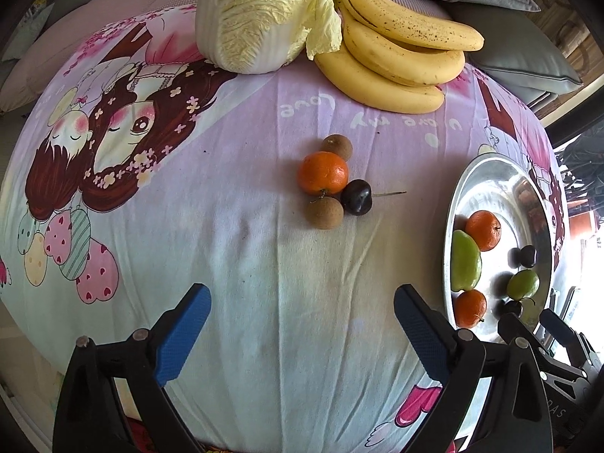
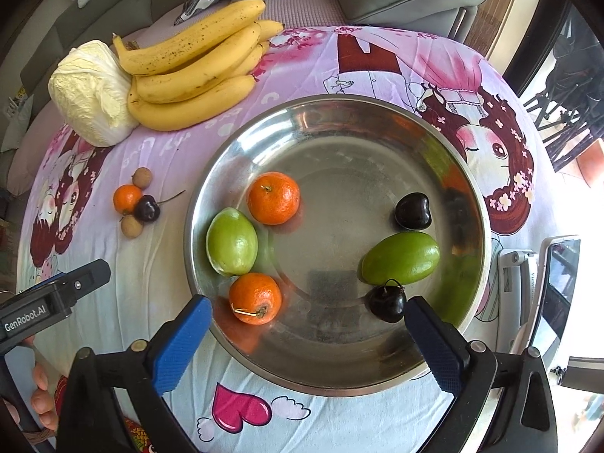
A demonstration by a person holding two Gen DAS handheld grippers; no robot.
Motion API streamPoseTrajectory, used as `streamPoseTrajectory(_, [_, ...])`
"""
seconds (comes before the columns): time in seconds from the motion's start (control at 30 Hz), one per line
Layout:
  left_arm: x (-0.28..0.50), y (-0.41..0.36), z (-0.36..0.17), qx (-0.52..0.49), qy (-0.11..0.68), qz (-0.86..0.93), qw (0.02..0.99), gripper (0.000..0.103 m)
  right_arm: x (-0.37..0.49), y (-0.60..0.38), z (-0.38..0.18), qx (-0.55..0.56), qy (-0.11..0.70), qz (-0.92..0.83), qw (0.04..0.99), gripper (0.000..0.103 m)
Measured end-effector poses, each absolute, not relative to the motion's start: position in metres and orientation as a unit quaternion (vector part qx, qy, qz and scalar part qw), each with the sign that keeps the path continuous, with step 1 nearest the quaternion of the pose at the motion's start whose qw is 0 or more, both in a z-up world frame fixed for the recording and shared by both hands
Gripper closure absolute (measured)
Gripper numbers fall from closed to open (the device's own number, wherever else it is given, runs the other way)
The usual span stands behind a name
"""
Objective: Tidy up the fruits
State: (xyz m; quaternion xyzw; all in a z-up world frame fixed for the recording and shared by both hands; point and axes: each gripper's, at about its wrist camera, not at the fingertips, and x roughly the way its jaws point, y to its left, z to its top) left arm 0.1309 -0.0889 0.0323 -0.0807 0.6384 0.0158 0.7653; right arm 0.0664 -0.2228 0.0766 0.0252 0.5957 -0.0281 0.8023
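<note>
On the cartoon-print cloth lies a small cluster: a mandarin [image 1: 323, 173], two brown longans [image 1: 337, 147] [image 1: 324, 212] and a dark cherry [image 1: 356, 197]. My left gripper [image 1: 300, 302] hovers open over bare cloth short of them, holding nothing. The steel bowl [image 2: 339, 105] holds two mandarins [image 2: 273, 197] [image 2: 255, 298], two green fruits [image 2: 231, 241] [image 2: 401, 258] and two dark cherries [image 2: 413, 211] [image 2: 387, 304]. My right gripper [image 2: 307, 309] stands open and empty above the bowl's near side. In the right wrist view the same cluster [image 2: 134, 204] lies left of the bowl.
A bunch of bananas [image 2: 196, 71] and a napa cabbage [image 2: 90, 90] lie at the table's far edge, with sofa cushions behind them. A phone on a stand [image 2: 555, 290] sits right of the bowl. A person's fingers [image 2: 41, 396] show at the lower left.
</note>
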Motion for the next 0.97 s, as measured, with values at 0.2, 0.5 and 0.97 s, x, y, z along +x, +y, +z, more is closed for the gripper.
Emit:
streamPoseTrajectory(0.2, [0.129, -0.084, 0.038, -0.095, 0.637, 0.019, 0.765, 0.005, 0.062, -0.217, 0.082, 0.035, 0.579, -0.018, 0.815, 0.000])
streamPoseTrajectory(0.5, [0.132, -0.077, 0.032, -0.106, 0.627, 0.042, 0.771, 0.005, 0.063, -0.202, 0.078, 0.036, 0.574, -0.035, 0.818, 0.000])
streamPoseTrajectory(0.97, [0.162, -0.063, 0.009, -0.088, 0.635, 0.044, 0.766, 0.005, 0.092, -0.178, 0.062, 0.050, 0.592, -0.086, 0.799, 0.000])
